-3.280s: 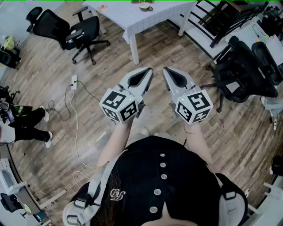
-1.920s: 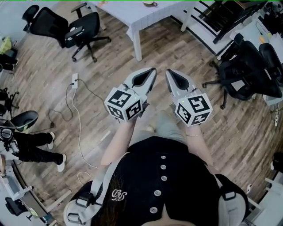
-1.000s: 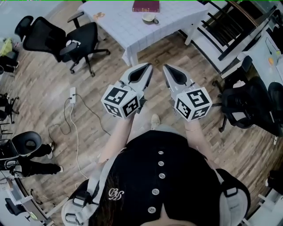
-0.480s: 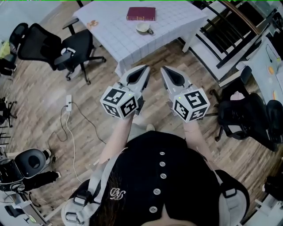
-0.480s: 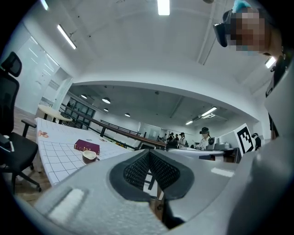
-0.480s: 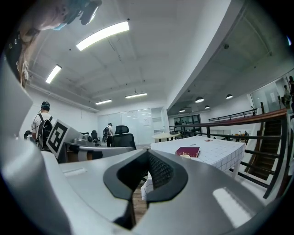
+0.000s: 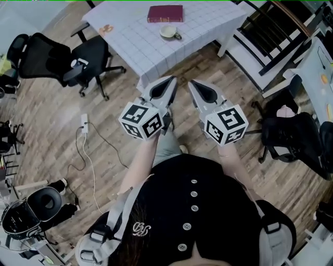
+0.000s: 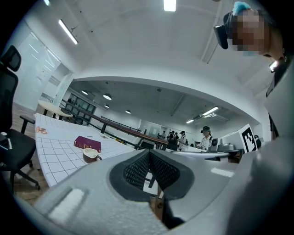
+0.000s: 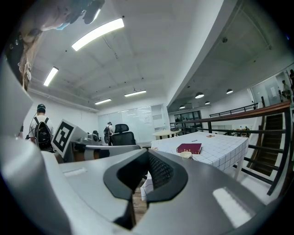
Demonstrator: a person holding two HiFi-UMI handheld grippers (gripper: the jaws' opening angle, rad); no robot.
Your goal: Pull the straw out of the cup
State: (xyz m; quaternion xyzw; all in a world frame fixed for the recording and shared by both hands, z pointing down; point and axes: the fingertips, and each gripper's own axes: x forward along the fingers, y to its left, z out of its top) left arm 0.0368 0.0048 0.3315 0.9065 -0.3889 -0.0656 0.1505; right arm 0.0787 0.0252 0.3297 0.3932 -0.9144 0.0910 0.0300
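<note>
While the person carries them side by side over the floor [image 7: 47, 104], the left gripper [image 7: 173, 81] and right gripper [image 7: 192, 83] each have their jaws pressed together on nothing. The cup [image 7: 168, 32] stands on the table [image 7: 130, 36] well ahead, near a book [image 7: 165, 13]. A straw in it is too small to make out.

table [image 7: 135, 39] ahead | book [image 7: 165, 13] on it, behind cup [image 7: 167, 31] | chair [image 7: 86, 52] left of table
</note>
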